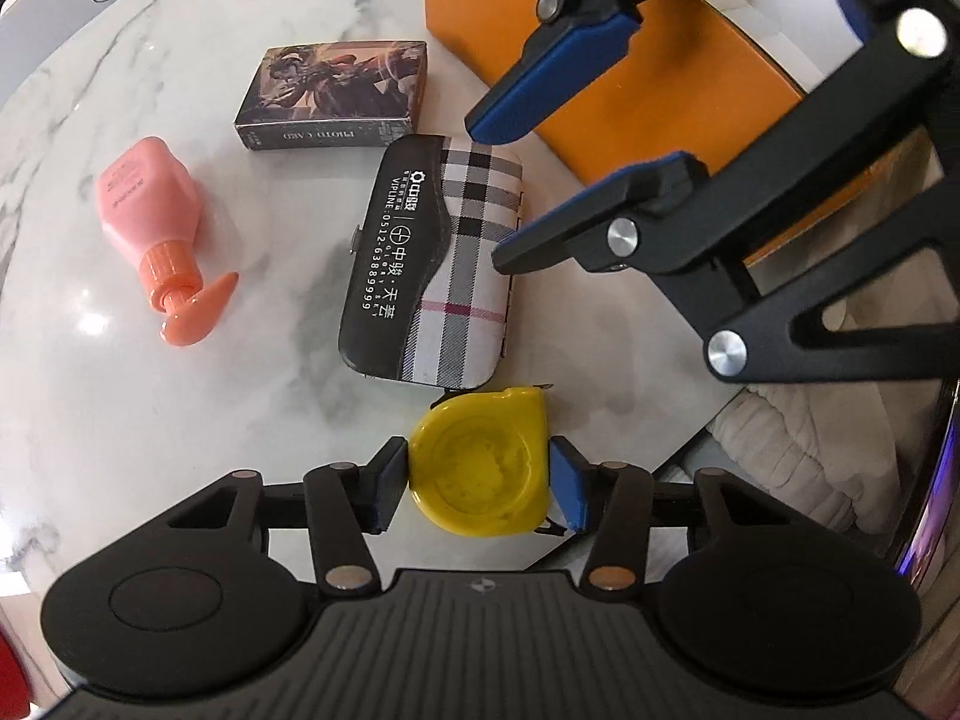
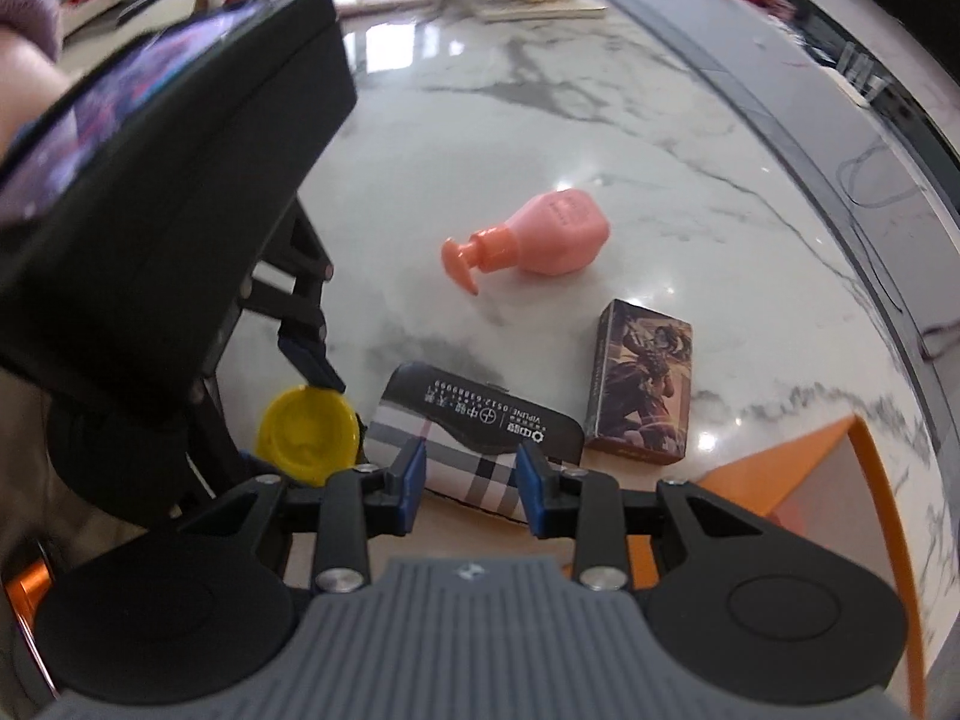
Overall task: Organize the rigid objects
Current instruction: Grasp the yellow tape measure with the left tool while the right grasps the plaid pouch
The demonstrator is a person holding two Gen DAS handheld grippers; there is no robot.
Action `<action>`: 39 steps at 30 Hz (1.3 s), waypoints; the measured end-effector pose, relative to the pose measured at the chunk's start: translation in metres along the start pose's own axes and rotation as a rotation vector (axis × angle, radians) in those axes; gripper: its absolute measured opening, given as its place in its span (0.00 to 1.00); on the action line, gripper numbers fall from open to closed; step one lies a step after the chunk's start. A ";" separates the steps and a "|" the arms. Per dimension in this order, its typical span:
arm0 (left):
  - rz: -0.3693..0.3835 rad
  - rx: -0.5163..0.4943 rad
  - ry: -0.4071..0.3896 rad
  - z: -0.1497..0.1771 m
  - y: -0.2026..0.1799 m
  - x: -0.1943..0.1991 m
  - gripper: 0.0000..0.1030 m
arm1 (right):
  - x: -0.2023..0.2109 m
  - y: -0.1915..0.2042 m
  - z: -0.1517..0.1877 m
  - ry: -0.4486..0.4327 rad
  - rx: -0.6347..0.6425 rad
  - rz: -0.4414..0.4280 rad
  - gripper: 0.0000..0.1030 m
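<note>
While our left tool (image 1: 478, 480) pinched the yellow tape measure (image 1: 483, 468) between its two pads just above the white marble tabletop (image 1: 150, 432), our right tool (image 2: 471, 489) hung spread over the near edge of the plaid case (image 2: 474, 444), one finger at each side and gripping nothing. From the left wrist camera we saw that right tool (image 1: 501, 186) reaching in from the upper right, its blue pads (image 1: 558, 78) apart, one tip close to the edge of the plaid case (image 1: 432, 264); whether it touched the case we could not tell.

The case lay flat and closed, so we could not see what it held. Just beyond it lay a closed card box (image 1: 336, 93) with a printed picture on top, and to the side a pink pump bottle (image 1: 153, 222) rested on its side, well apart from both. An orange box (image 1: 630, 90) stood at the tabletop's edge beside the case; from the right wrist camera we saw only a corner of its open orange rim (image 2: 864, 444), and what lay inside was too unclear to name.
</note>
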State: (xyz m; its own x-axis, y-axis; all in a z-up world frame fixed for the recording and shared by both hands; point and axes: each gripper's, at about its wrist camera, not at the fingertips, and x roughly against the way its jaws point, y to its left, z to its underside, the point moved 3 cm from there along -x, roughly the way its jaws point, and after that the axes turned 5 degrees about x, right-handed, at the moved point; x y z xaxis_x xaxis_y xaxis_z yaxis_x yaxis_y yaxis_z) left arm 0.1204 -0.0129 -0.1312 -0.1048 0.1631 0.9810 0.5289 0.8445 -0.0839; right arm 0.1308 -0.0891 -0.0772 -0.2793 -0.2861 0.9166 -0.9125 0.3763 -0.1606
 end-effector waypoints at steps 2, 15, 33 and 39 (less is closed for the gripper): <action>-0.003 0.022 -0.002 0.001 0.003 0.000 0.55 | -0.005 -0.001 0.000 0.024 0.036 -0.007 0.32; -0.053 0.315 -0.047 -0.001 0.055 0.003 0.55 | -0.047 0.007 -0.010 0.218 0.333 -0.034 0.55; -0.057 0.480 -0.170 0.006 0.084 0.014 0.55 | -0.091 -0.029 -0.036 0.332 0.172 -0.103 0.70; -0.033 0.531 -0.192 0.017 0.098 0.018 0.55 | -0.098 -0.039 -0.042 0.351 -0.043 -0.107 0.71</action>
State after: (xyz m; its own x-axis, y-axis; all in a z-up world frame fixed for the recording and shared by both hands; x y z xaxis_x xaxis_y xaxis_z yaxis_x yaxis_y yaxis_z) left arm 0.1558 0.0813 -0.1250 -0.2920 0.1800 0.9393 0.0313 0.9834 -0.1787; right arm 0.2066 -0.0390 -0.1459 -0.0564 -0.0089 0.9984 -0.9155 0.3995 -0.0482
